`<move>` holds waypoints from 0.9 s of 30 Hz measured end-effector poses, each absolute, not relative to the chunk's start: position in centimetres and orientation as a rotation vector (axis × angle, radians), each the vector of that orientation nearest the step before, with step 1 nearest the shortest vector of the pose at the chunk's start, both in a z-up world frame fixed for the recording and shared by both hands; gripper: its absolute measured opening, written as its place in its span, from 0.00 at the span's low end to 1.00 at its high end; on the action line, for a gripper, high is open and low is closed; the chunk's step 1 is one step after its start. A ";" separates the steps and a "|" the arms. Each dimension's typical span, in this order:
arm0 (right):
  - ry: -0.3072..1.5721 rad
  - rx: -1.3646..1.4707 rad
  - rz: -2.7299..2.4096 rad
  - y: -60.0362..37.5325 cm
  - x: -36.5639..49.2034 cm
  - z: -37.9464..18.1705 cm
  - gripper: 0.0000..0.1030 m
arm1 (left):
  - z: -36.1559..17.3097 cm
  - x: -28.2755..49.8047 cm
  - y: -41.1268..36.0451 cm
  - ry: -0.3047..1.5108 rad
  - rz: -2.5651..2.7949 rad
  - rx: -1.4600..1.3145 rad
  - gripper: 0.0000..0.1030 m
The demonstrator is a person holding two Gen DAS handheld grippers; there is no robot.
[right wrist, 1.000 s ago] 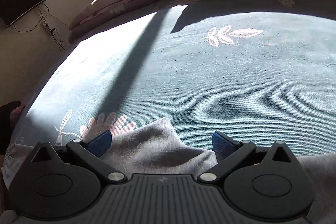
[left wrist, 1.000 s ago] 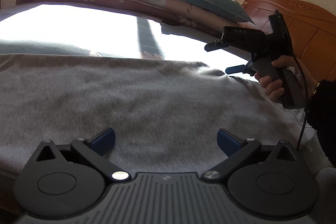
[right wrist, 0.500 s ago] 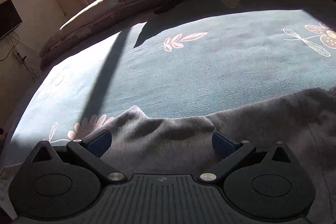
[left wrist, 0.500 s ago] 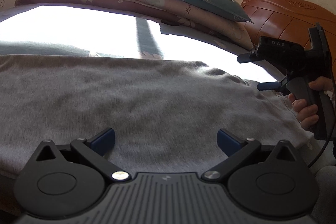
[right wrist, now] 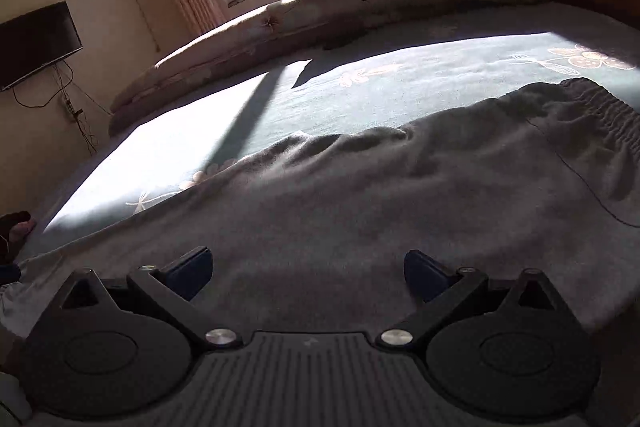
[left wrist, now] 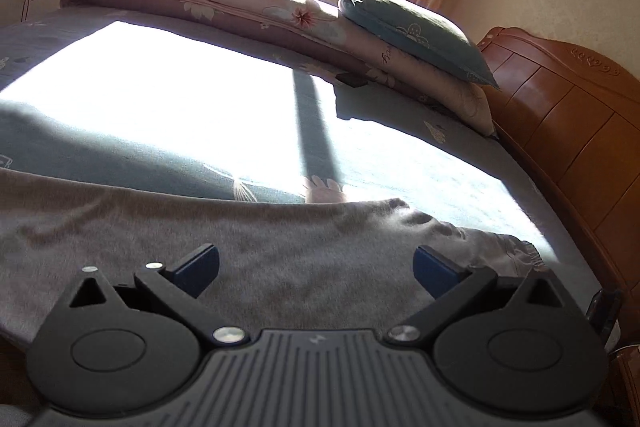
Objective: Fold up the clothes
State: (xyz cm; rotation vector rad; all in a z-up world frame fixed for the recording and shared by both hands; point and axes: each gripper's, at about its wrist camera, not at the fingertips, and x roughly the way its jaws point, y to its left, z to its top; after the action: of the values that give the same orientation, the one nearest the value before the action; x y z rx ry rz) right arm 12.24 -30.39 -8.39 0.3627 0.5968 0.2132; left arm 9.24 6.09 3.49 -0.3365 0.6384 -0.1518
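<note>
Sunlit bed (left wrist: 400,155) bears grey trousers (right wrist: 360,203); left gripper (left wrist: 316,267) and right gripper (right wrist: 308,267), both released, should pinch the near edge evenly

One grey garment (left wrist: 280,251) is counted on one bed (left wrist: 400,155). One pillow (left wrist: 412,31), one folded quilt (left wrist: 240,7), one television (right wrist: 36,43) and two grippers are counted.
</note>
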 end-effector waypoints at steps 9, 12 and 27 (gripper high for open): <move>0.579 0.372 0.226 -30.2 11.7 -8.5 1.00 | 13.7 9.1 15.6 0.576 0.021 -0.258 0.99; 0.577 0.369 0.230 -29.8 11.7 -8.7 1.00 | 11.1 8.3 19.2 0.594 0.086 -0.327 0.99; 0.571 0.267 0.240 -28.1 11.6 -8.9 1.00 | -4.5 2.6 33.1 0.609 0.229 -0.775 0.99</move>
State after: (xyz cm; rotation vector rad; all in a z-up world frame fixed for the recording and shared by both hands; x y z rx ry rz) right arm 11.61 -28.11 -8.90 0.2674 0.5709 0.2398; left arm 2.64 33.13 -4.47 -0.7750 0.6092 0.2285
